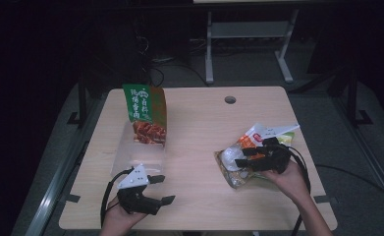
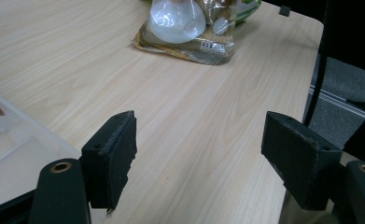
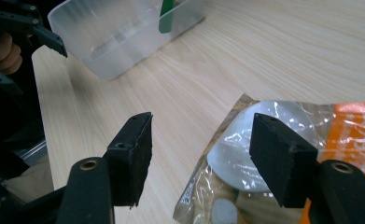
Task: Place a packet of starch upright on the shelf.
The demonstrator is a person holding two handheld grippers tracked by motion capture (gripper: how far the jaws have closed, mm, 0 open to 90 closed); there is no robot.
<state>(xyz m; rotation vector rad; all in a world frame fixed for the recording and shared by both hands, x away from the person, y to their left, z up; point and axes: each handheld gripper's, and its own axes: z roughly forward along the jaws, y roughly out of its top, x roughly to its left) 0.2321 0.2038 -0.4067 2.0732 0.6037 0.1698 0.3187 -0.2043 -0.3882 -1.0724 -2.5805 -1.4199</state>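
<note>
The snack bag is lying at the table's right side, under the right gripper, whose spread jaws are probably lining up to grab it. The left gripper is waiting spread beside the clear bin.

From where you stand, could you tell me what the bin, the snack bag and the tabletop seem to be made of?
Bin: clear, slightly frosted plastic; the table shows through its walls.
Snack bag: thin glossy plastic film; it crinkles, glints and shows its contents.
Tabletop: pale wood-grain surface, matt, probably laminate rather than solid wood.
</note>
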